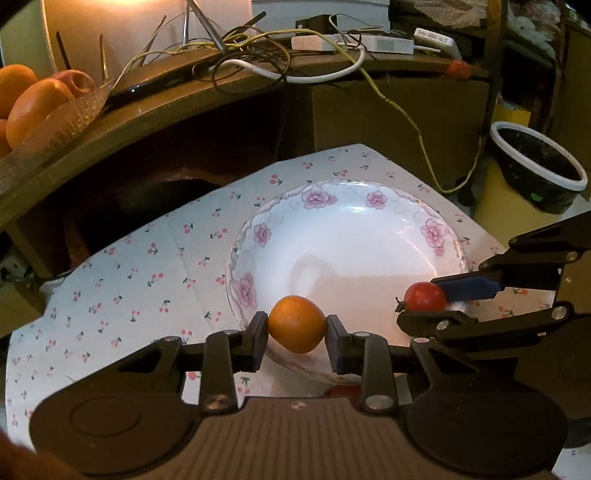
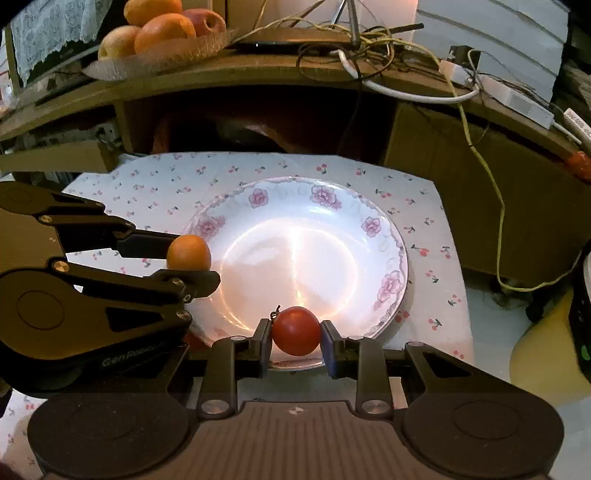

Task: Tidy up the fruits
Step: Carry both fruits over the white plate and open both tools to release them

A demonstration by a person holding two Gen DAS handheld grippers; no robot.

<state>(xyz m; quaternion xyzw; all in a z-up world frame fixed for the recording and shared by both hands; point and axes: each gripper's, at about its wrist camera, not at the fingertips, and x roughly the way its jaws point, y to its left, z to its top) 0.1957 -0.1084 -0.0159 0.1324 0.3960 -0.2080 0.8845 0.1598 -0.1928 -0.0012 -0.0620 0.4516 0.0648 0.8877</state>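
My left gripper is shut on a small orange fruit and holds it over the near rim of a white plate with pink flowers. My right gripper is shut on a red tomato with a stem, held over the plate's near rim. Each gripper shows in the other's view: the right one with the tomato at the right, the left one with the orange fruit at the left. The plate holds nothing.
The plate sits on a cherry-print cloth. A wooden shelf behind holds a glass bowl of oranges and apples, tangled cables and power strips. A lined bin stands at the right on the floor.
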